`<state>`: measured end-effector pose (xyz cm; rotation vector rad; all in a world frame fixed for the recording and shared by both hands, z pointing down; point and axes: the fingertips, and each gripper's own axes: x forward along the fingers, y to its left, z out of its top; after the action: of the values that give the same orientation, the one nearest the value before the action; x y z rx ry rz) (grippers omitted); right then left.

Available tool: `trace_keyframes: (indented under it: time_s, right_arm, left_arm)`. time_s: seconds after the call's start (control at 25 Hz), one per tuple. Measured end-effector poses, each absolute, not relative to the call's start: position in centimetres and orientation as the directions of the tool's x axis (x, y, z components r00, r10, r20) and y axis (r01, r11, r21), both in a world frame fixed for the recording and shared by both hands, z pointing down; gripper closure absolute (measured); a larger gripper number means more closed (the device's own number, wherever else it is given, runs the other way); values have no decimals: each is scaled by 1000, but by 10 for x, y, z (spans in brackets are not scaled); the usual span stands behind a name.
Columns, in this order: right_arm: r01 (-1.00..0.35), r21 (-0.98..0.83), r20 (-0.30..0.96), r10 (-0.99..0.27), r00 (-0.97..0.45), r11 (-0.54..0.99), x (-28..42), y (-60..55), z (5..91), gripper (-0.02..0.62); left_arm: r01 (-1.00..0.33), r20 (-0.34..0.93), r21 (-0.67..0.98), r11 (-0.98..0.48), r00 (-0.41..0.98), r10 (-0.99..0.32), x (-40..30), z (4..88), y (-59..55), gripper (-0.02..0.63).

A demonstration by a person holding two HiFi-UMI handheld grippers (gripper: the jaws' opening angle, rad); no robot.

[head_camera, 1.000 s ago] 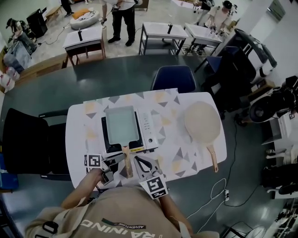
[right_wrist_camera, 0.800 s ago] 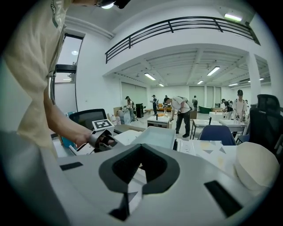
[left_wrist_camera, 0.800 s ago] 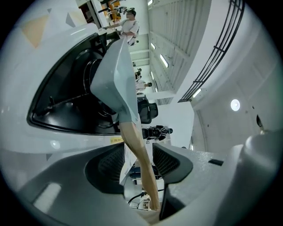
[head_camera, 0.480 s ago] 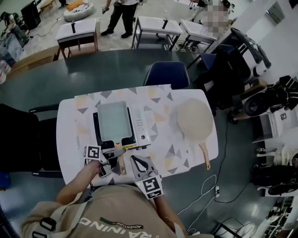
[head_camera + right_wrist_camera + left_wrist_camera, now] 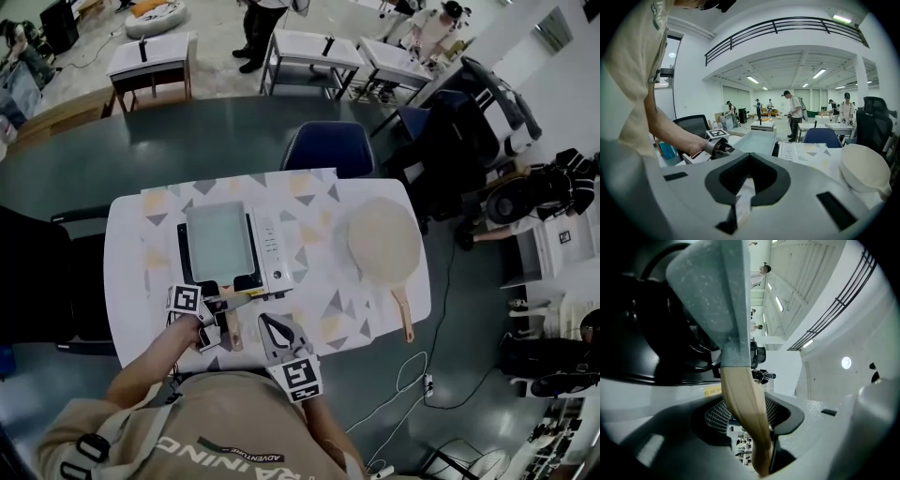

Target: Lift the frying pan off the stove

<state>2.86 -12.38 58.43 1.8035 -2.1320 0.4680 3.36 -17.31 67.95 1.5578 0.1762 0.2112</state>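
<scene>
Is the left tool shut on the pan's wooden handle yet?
Shut: the left tool clamps the wooden handle of the grey rectangular frying pan, jaws pressed against both sides.

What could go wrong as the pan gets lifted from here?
The left gripper alone clamps the wooden handle, so the long pan could droop or twist in the jaws. The right gripper is shut on nothing, giving no support. A low lift might snag on the stove.
</scene>
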Motion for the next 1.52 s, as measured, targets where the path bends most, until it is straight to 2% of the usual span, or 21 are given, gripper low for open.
trace_keyframes:
  time_s: [0.36,0.68,1.28,1.52]
  right_arm:
    - [-988,-53,437,-886,-156,148,33,-117,587,598]
    - [-985,-65,434,-884,-173,160,34,-116,589,598]
    - [-981,-93,431,-881,-194,170,35,-105,599,598]
    - [-976,-46,448,-869,-210,212,31,-99,604,598]
  left_arm:
    - [-13,3,999,35,961,278,50,672,-165,435]
    - [-17,-4,996,84,970,242,53,670,-169,556]
    - [-39,15,994,102,974,227,53,673,-171,589]
    - [-47,19,991,122,976,217,52,673,-172,600]
